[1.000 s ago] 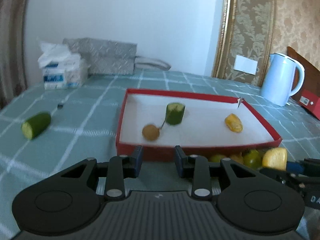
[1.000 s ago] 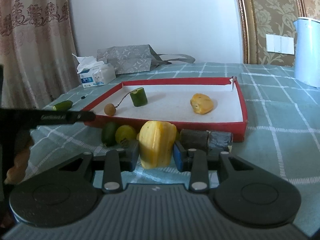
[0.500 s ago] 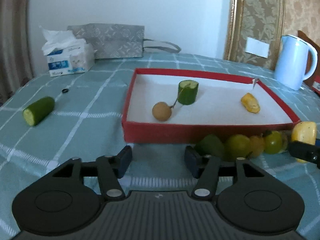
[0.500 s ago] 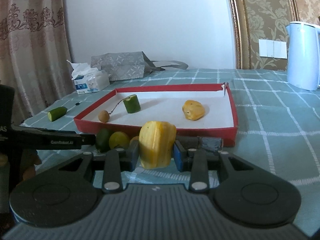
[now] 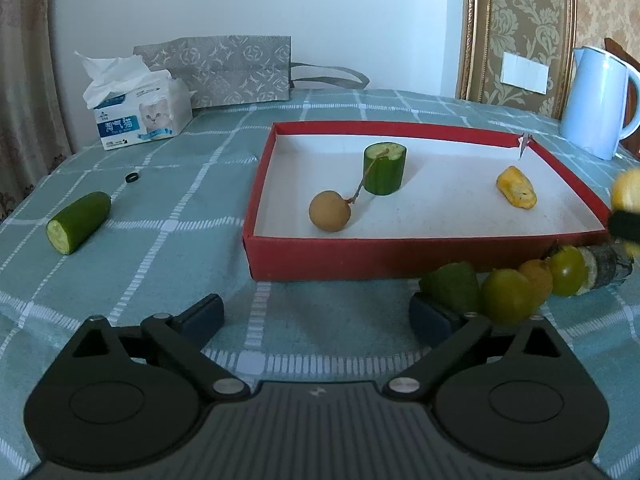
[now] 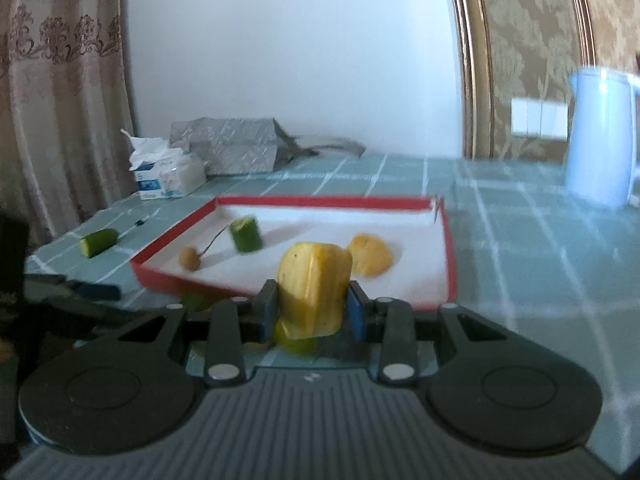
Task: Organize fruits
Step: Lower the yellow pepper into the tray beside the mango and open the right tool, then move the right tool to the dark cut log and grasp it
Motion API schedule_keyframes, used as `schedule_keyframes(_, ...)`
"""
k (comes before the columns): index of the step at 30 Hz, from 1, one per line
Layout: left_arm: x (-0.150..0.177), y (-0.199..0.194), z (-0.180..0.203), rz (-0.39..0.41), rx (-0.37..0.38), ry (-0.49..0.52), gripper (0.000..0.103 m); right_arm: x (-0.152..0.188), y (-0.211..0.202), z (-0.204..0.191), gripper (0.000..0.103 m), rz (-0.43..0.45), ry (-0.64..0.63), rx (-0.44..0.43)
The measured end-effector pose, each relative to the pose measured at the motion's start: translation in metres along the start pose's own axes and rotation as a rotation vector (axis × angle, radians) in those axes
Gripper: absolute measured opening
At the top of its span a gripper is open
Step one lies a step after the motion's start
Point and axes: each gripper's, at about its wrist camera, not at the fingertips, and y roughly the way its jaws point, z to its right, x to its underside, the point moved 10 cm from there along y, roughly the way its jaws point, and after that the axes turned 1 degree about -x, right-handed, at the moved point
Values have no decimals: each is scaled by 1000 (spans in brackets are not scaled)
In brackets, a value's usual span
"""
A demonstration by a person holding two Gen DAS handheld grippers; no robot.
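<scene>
Red box (image 5: 420, 254) holds longan (image 5: 330, 211), cucumber stub (image 5: 384, 168), yellow chunk (image 5: 516, 193).

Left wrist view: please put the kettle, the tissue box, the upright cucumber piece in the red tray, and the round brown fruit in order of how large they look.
1. Kettle and tissue box: they look about equal, so I do not rank them.
2. Upright cucumber piece.
3. Round brown fruit, only slightly smaller; it lies nearer the camera, so this is unsure.

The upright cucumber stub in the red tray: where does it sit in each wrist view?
Left wrist: cucumber stub stands upright just above centre, inside the red tray.
Right wrist: cucumber stub is left of centre, blurred, in the tray's far left part.
Shared landmark: the round brown fruit beside it.
</scene>
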Motion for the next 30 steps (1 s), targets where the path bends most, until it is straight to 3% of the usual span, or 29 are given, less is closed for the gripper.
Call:
schedule_keyframes(9,0,0,0,-4,-5,2,102,-28,62,7,34,-104,-18,-18)
schedule_keyframes(15,0,0,0,-4,-5,2,102,-21,100,-8,34,-185,-71,-13)
schedule_keyframes(27,0,1,0,-3,-5,2,102,-11,152,-6,34,-330,-33,55)
schedule_keyframes(28,0,1,0,-3,-5,2,102,-12,154,-6,35,-334,-37,61)
schedule_keyframes(30,0,1,0,-3,-5,2,102,-12,157,-6,49,-336,-39,74)
